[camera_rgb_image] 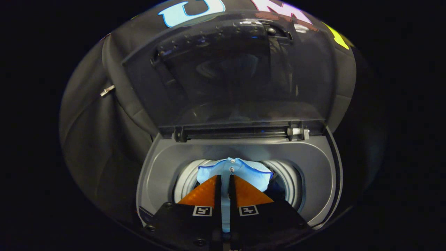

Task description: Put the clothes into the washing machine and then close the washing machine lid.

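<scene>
A light blue shirt [234, 170] with small buttons hangs in my gripper [225, 178], whose fingers are shut on a fold of it. The shirt is over the round drum opening [285, 176] of a grey top-loading washing machine [167, 164]. Part of the cloth runs down between the fingers. The machine's dark see-through lid [226, 76] stands up, hinged at the far side of the opening, beyond the fingers.
The lid's hinge bar [240, 131] runs across just beyond the drum. The grey rim [320, 170] of the machine surrounds the opening. A small metal piece [107, 90] sticks out of the dark cloth wall on the left, beside the lid.
</scene>
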A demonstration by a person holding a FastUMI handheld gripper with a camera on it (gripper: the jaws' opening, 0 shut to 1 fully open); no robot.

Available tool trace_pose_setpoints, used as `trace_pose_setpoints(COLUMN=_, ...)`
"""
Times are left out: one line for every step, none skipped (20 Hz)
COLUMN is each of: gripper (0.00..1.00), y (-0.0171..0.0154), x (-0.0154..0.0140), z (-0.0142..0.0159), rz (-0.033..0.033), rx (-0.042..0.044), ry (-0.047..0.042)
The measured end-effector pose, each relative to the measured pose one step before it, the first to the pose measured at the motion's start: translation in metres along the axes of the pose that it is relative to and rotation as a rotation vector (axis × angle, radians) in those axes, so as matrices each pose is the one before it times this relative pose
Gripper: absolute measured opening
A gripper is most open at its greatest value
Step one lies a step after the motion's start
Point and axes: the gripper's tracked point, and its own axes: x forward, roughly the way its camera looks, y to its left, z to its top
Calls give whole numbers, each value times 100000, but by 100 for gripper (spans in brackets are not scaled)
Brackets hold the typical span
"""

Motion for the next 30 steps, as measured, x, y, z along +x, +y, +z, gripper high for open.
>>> trace_pose_setpoints(gripper=13, y=-333, x=350, z=-493, rz=-972, rx=47, ry=770)
trace_pose_setpoints(gripper=13, y=-314, x=318, z=-513, rz=-1275, rx=-54, ry=913)
trace_pose_setpoints(gripper=13, y=-103, x=180, z=-248, rz=-633, rx=63, ry=661)
trace_pose_setpoints(gripper=13, y=-193, x=239, z=-132, rz=-763, rx=53, ry=-40)
trace_pose_setpoints(gripper=13, y=-54, x=95, z=74, rz=73, rx=89, ry=-620)
trace_pose_setpoints(gripper=13, y=220, x=-137, z=472, rz=166, rx=-513, ry=-1315)
trace_pose_setpoints(gripper=11, y=125, x=-264, z=453, rz=-157, rx=-871, ry=-1573)
trace_pose_setpoints(gripper=10, y=245, x=-251, z=600, rz=130, rx=-614, ry=-1276)
trace_pose_setpoints(gripper=10, y=159, x=-300, z=363, rz=343, rx=-355, ry=-571)
trace_pose_setpoints(gripper=10, y=183, x=-304, z=335, rz=756, rx=-231, ry=-306)
trace_pose_setpoints(gripper=10, y=100, x=-297, z=204, rz=310, rx=132, ry=-557)
trace_pose_setpoints(gripper=23, y=39, x=-92, z=-400, rz=-298, rx=264, ry=744)
trace_pose_setpoints(gripper=37, y=-158, x=22, z=5, rz=-253, rx=-338, ry=332)
trace_pose_setpoints(gripper=50, y=-335, x=102, z=-215, rz=-1246, rx=-601, ry=355)
trace_pose_setpoints(gripper=55, y=-242, x=-69, z=-225, rz=-584, rx=-239, ry=596)
trace_pose_setpoints(gripper=66, y=-46, x=160, z=-311, rz=-109, rx=246, ry=614)
trace_pose_setpoints(gripper=77, y=-323, x=76, z=-199, rz=-746, rx=502, ry=486)
trace_pose_setpoints(gripper=88, y=-47, x=122, z=-59, rz=168, rx=120, ry=226)
trace_pose_setpoints(gripper=99, y=-325, x=-134, z=-222, rz=-756, rx=-373, ry=390)
trace_pose_setpoints(gripper=99, y=-124, x=-106, z=137, rz=-335, rx=-507, ry=-348)
trace_pose_setpoints(gripper=100, y=27, x=-220, z=181, rz=150, rx=-460, ry=-542)
trace_pose_setpoints(gripper=99, y=153, x=-381, z=475, rz=421, rx=-242, ry=-947)
trace_pose_setpoints(gripper=99, y=314, x=-703, z=563, rz=1101, rx=-861, ry=-965)
trace_pose_setpoints(gripper=99, y=129, x=-686, z=836, rz=191, rx=-1293, ry=-2269)
trace_pose_setpoints(gripper=99, y=40, x=-872, z=1314, rz=5, rx=-1989, ry=-3385)
trace_pose_setpoints(gripper=99, y=81, x=-794, z=1242, rz=127, rx=-808, ry=-3024)
trace_pose_setpoints(gripper=99, y=395, x=-881, z=1265, rz=1116, rx=271, ry=-2471)
trace_pose_setpoints(gripper=99, y=422, x=-764, z=1426, rz=1296, rx=1137, ry=-2239)
trace_pose_setpoints(gripper=99, y=235, x=-610, z=1412, rz=662, rx=522, ry=-2511)
trace_pose_setpoints(gripper=99, y=114, x=-528, z=1657, rz=90, rx=145, ry=-2505)
